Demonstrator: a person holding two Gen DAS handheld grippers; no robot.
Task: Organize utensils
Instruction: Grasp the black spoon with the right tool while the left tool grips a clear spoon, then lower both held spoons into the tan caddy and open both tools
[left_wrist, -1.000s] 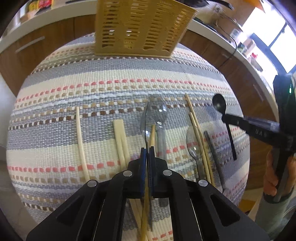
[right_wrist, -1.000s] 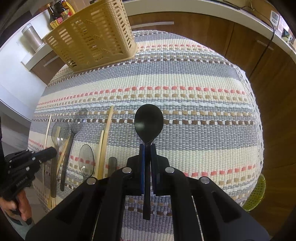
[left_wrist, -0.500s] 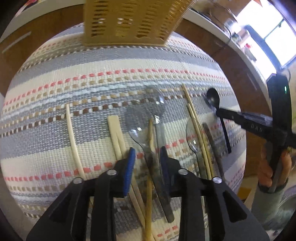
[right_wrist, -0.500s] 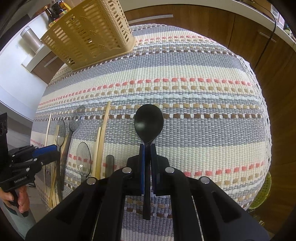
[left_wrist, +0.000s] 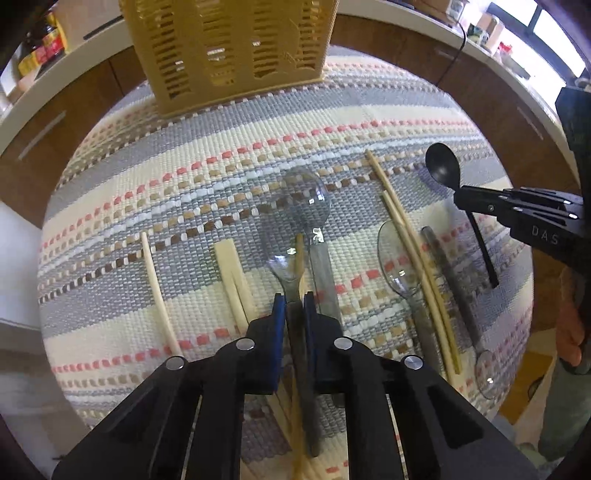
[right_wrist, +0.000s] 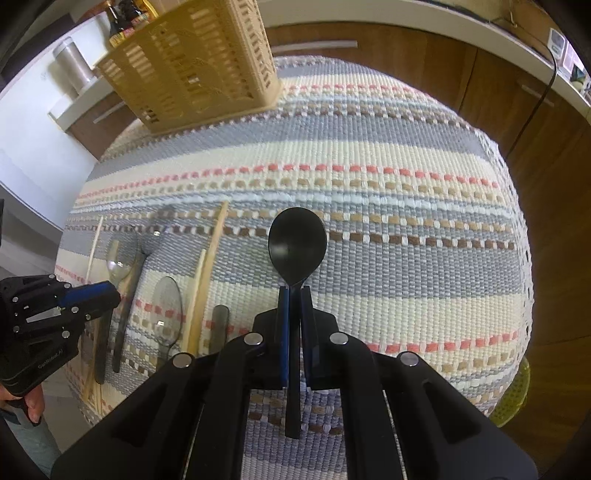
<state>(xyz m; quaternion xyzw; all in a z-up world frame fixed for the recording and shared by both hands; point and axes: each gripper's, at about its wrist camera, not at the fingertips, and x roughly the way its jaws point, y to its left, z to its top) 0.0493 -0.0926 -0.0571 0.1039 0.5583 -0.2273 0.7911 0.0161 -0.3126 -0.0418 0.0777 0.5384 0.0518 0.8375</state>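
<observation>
Gripping a spoon in each gripper above the striped mat (left_wrist: 110, 229).
Left gripper (left_wrist: 294, 295) clamps a clear spoon (left_wrist: 286, 269); right gripper (right_wrist: 294, 290) clamps the black spoon (right_wrist: 297, 243); yellow basket (right_wrist: 192, 62) stands beyond.

Basket (left_wrist: 229, 48) top cut off; clear spoon (left_wrist: 295, 280) handle behind fingers (left_wrist: 279, 314).

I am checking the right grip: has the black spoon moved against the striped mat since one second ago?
No. The black spoon sits over the same brown-dashed stripe of the striped mat.

Basket (left_wrist: 229, 51) at mat's (left_wrist: 110, 206) far edge; utensils (left_wrist: 402, 266) nearer.
</observation>
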